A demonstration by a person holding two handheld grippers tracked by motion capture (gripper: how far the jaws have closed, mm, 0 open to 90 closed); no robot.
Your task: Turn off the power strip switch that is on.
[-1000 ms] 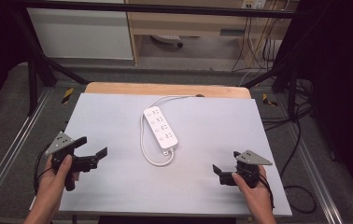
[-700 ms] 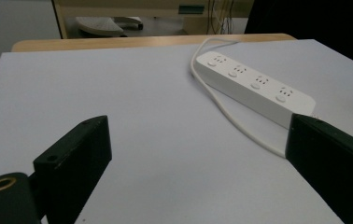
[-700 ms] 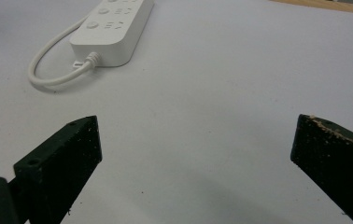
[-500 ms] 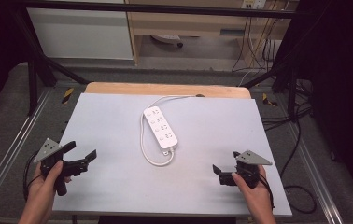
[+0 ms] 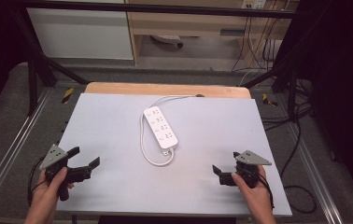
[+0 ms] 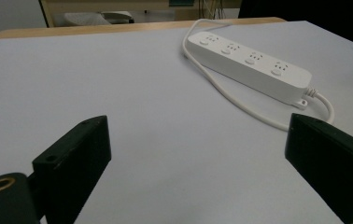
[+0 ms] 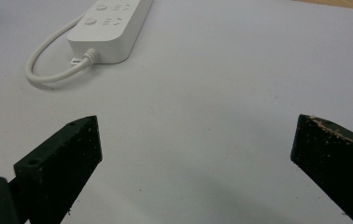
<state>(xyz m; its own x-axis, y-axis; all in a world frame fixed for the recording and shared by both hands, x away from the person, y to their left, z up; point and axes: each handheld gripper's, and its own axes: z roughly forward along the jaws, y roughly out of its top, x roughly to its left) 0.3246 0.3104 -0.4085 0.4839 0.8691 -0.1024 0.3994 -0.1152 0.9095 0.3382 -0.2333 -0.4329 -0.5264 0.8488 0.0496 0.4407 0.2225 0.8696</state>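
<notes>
The left claw (image 5: 83, 157), jaws spread wide and empty, sits at about 8 o'clock on the pale grey worktop (image 5: 212, 126). The right claw (image 5: 217, 173), jaws likewise apart and empty, sits at about 4 o'clock. Well apart from both, near the centre toward 12 o'clock, lies the white plastic four-socket power strip (image 5: 160, 127), its white cord (image 5: 152, 158) looping at its near end.
</notes>
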